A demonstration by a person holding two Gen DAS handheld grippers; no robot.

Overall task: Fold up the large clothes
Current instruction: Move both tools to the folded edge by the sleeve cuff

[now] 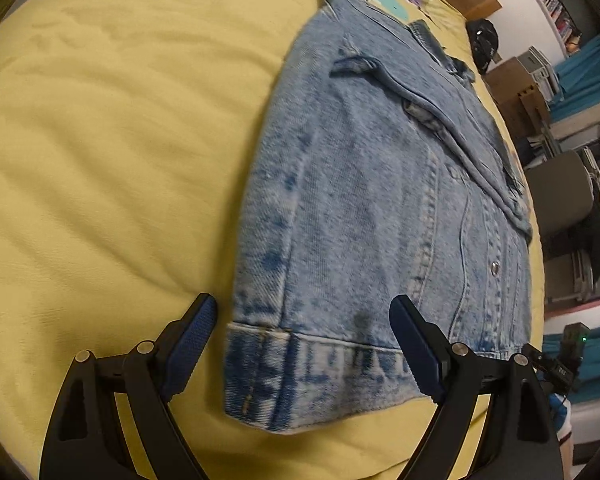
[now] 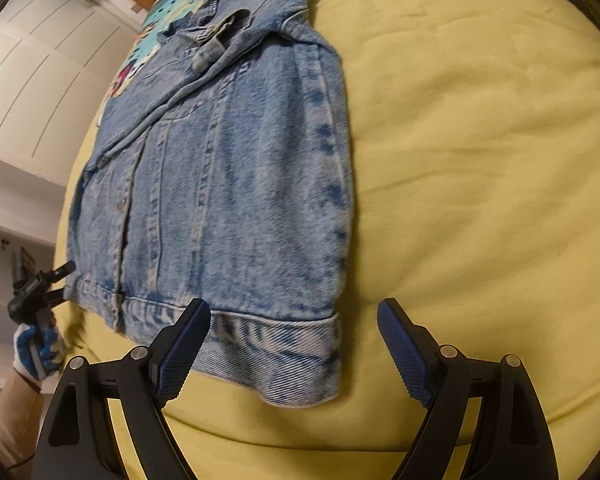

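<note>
Faded, coarse denim jacket on matt yellow cotton bedspread.

The denim jacket is faded light blue, mottled with darker blue blotches along its side and hem. It lies on a plain pale yellow bedcover bearing a teal, orange and white print at its far edge. Both grippers are black with blue ribbed pads.

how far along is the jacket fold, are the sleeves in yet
Done: the denim jacket lies flat on the yellow bedspread as a narrow rectangle, sides turned in and a sleeve laid across the chest. In hand: nothing; the left gripper and right gripper hang open, one over each hem corner. Left: probably gripping the hem and folding it up toward the collar.
</note>
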